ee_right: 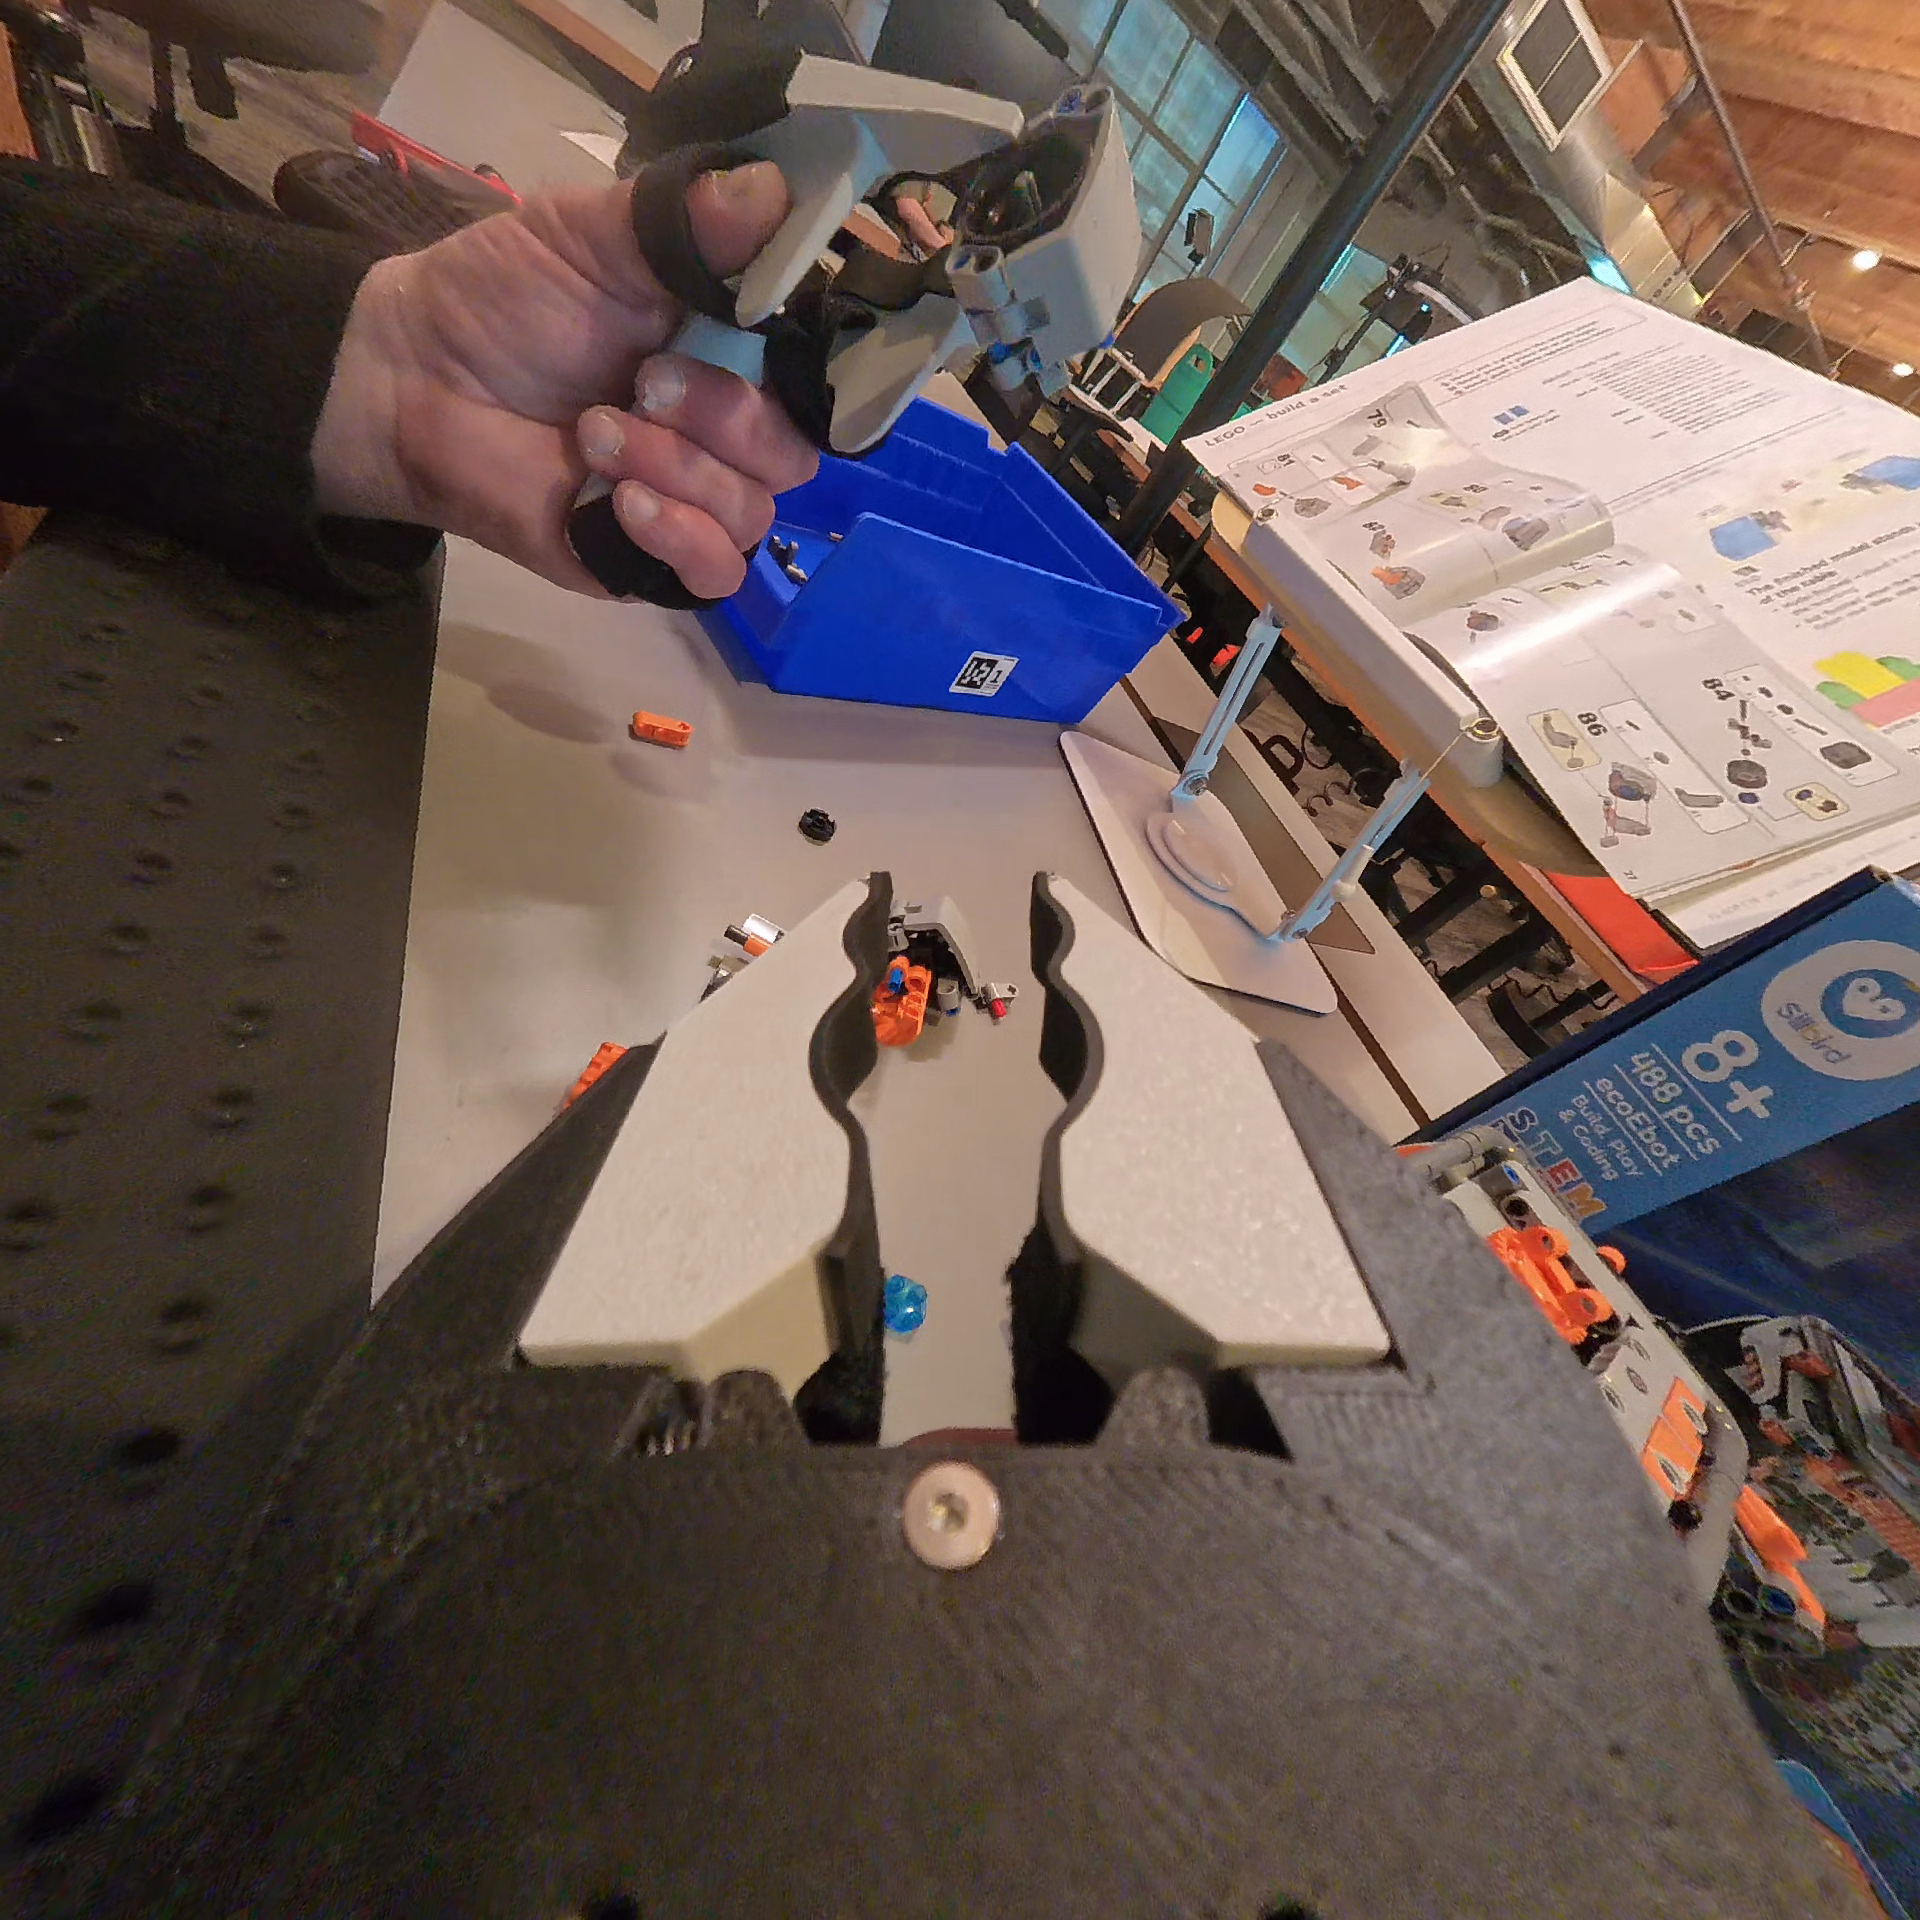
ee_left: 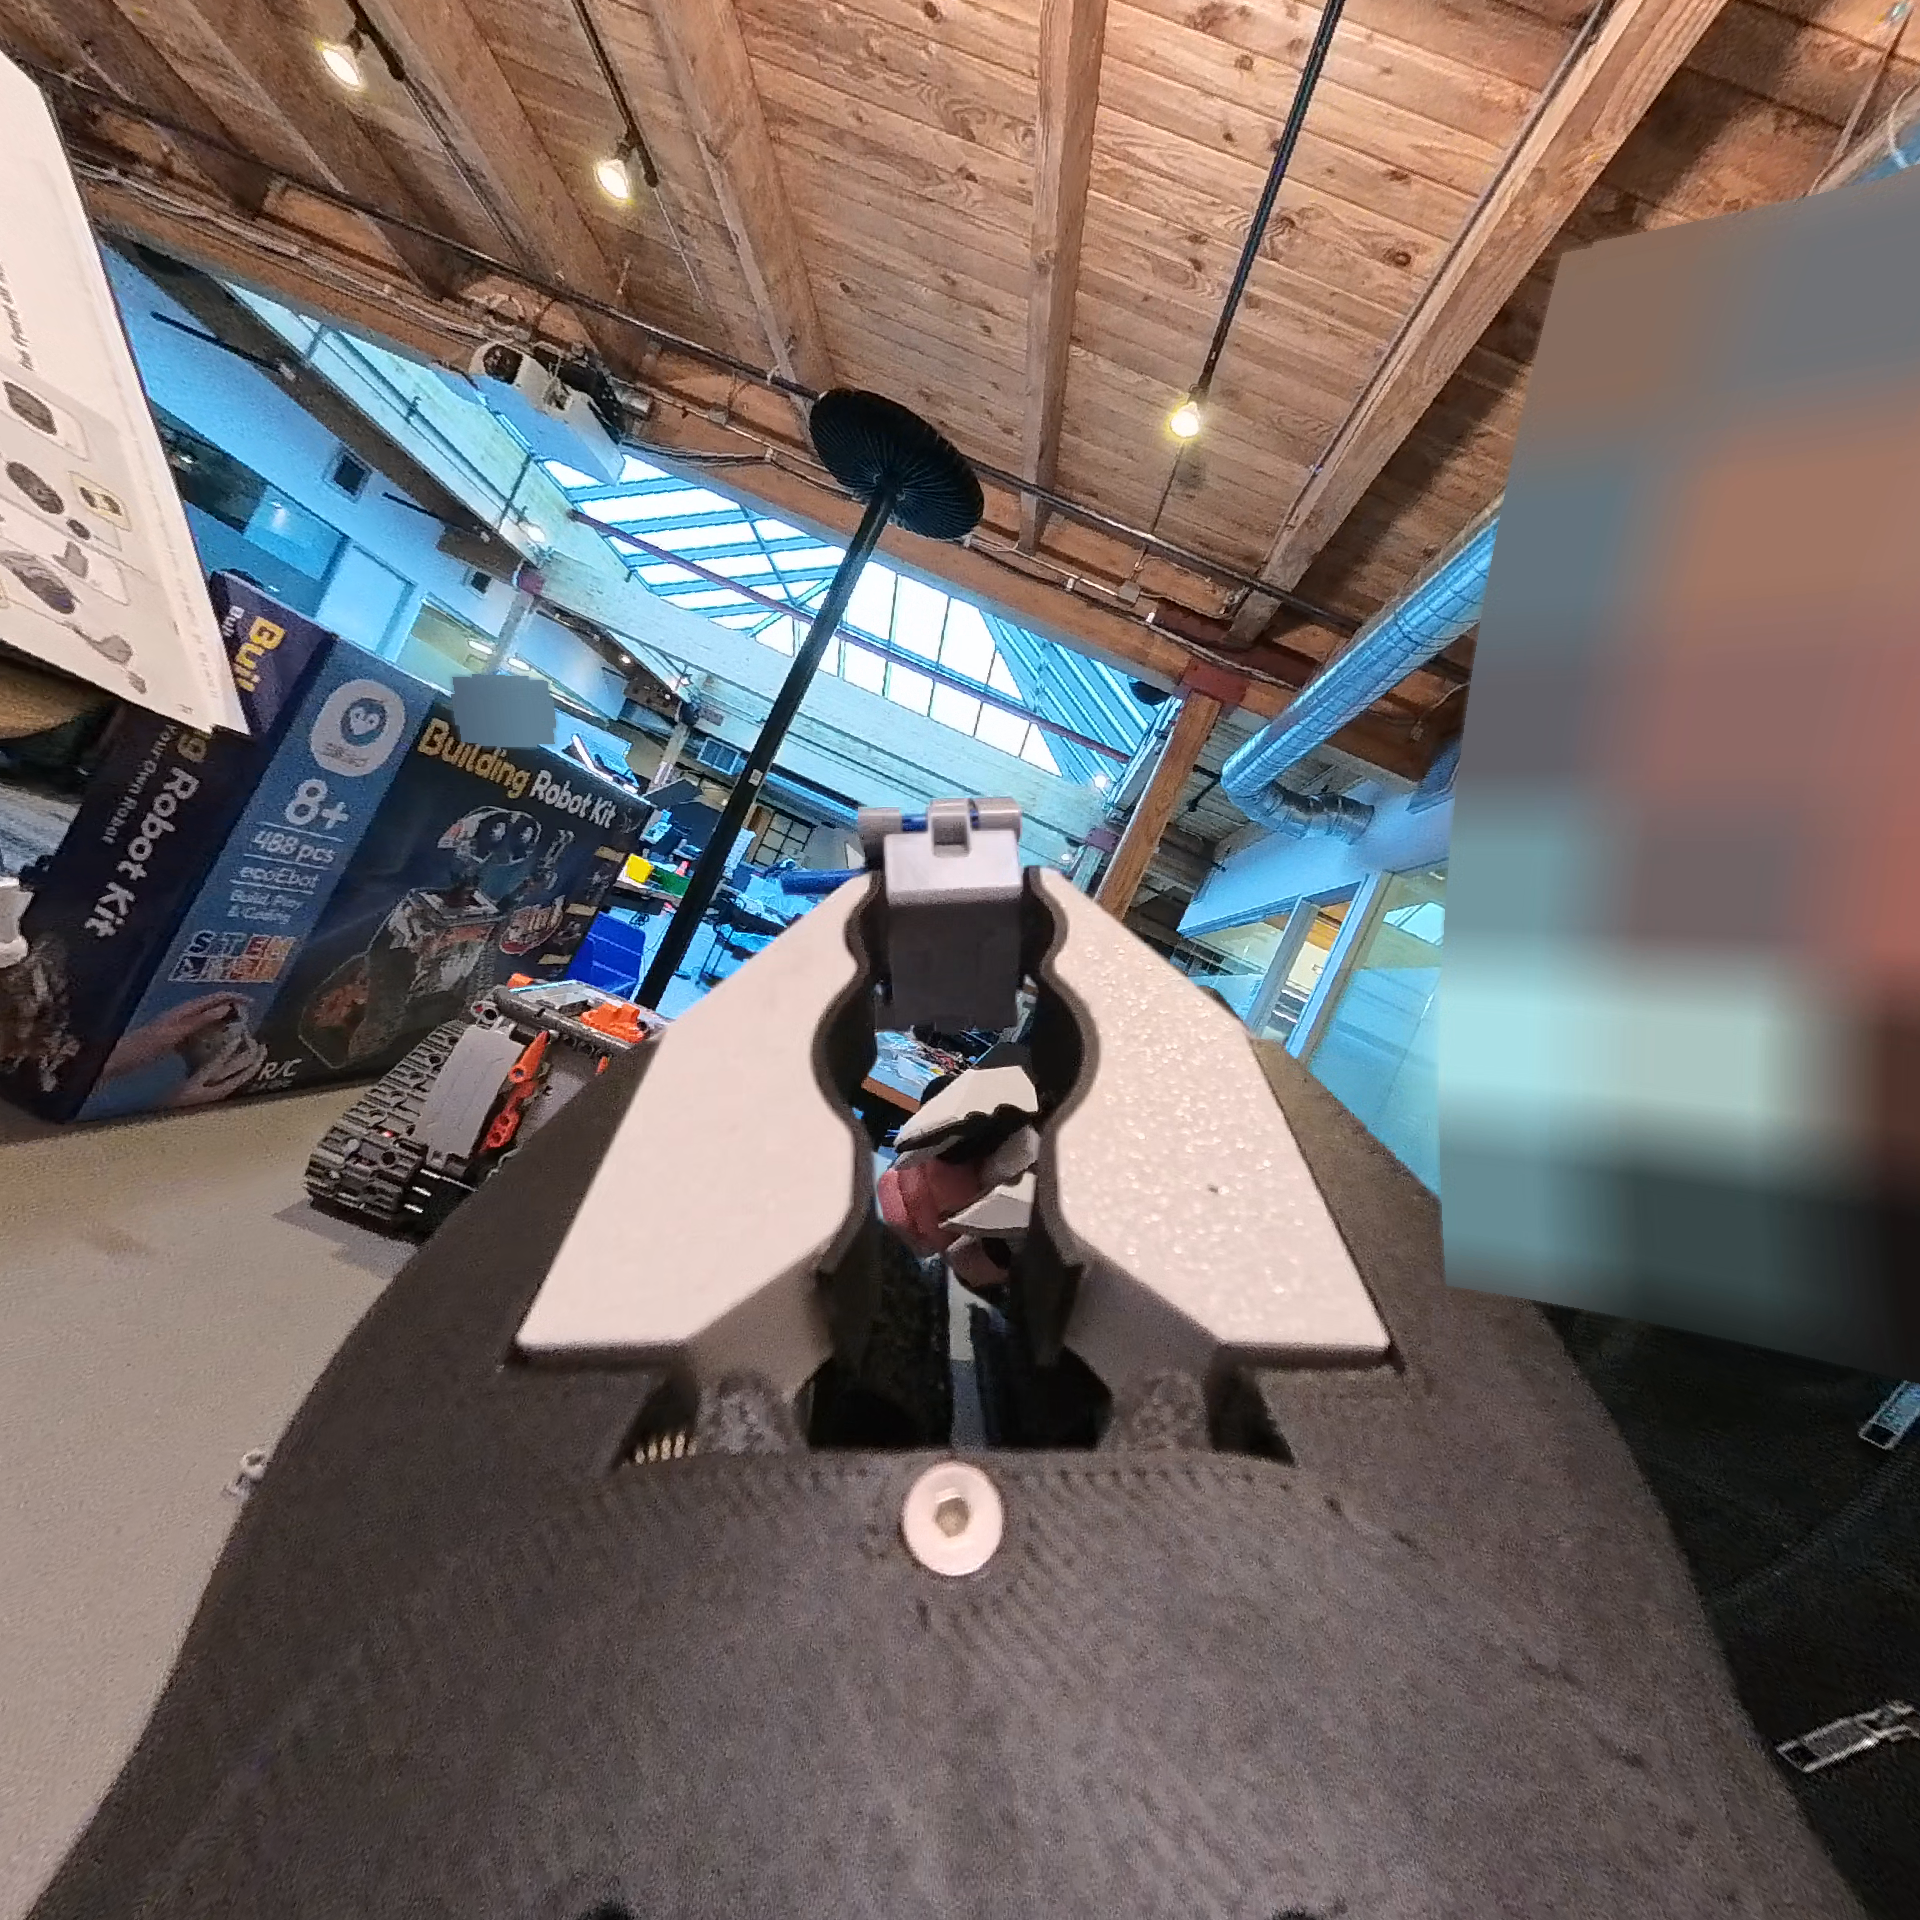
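The left hand-held gripper (ee_left: 948, 925), centre frame, clamps a small grey brick assembly (ee_left: 948, 904): light, rigid plastic whose joints could pop apart, so its flat sides are the place to hold. The right hand-held gripper (ee_right: 961, 914) gapes empty above loose pieces (ee_right: 914, 987) on the surface (ee_right: 540, 831).

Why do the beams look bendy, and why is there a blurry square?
Left wrist view: the wide-angle lens curves the ceiling beams; ceiling lamps glare; the mosaic patch was added afterwards. Right wrist view: soft shadows under the blue bin, and the table edge bows.

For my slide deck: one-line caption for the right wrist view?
Open right claw hovers over scattered brick parts while the left claw grips a grey piece.
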`<state>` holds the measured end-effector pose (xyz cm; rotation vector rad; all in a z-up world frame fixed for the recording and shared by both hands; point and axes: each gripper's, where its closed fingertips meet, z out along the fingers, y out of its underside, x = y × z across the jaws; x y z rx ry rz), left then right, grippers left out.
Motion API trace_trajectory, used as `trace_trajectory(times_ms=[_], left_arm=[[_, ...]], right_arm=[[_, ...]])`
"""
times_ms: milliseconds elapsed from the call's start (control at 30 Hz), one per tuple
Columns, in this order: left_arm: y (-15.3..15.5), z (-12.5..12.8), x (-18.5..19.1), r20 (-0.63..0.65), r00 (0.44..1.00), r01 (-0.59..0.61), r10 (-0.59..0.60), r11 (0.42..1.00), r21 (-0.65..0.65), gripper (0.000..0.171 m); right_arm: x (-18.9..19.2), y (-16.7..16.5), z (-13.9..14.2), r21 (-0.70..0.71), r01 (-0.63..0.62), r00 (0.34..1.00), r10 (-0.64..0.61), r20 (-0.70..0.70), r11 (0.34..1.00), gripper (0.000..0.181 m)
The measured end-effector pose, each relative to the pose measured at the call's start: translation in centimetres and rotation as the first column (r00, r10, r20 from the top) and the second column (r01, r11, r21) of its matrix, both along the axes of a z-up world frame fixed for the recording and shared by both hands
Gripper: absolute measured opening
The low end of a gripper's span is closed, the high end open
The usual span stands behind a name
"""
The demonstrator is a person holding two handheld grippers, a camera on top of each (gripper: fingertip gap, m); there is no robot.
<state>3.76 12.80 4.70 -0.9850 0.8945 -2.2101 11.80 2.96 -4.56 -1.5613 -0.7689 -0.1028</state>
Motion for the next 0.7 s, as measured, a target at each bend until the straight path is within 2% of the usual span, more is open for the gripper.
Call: trace_trajectory(times_ms=[200,300,400,500,600,700], left_arm=[[-0.4,0.1,0.0,0.002,1.0,0.003,-0.003,0.999,0.038,0.022],[-2.1,-0.3,0.7,-0.044,0.999,-0.007,0.015,0.985,0.174,0.022],[-4.8,-1.2,1.6,-0.082,0.994,-0.038,0.077,0.917,0.397,0.023],[-7.6,-2.3,2.3,-0.088,0.99,-0.04,0.114,0.805,0.591,0.023],[-9.7,-2.9,2.4,-0.083,0.991,-0.02,0.101,0.742,0.671,0.023],[-10.8,-2.9,2.1,-0.073,0.995,0.002,0.066,0.73,0.684,0.023]], right_arm=[[0.0,-0.1,0.1,0.0,-0.008,1.0,0.008,-0.015,1.0,0.025],[-0.9,-0.3,1.3,-0.004,-0.078,0.985,0.076,-0.155,0.997,0.029],[-1.5,-0.3,3.7,0.008,-0.148,0.924,0.141,-0.355,0.989,0.031],[-2.2,-0.5,5.2,0.045,-0.174,0.908,0.178,-0.378,0.984,0.033],[-3.6,-0.5,5.3,0.037,-0.223,0.899,0.22,-0.38,0.974,0.036],[-5.0,-0.4,4.7,0.0,-0.283,0.884,0.261,-0.387,0.959,0.035]])
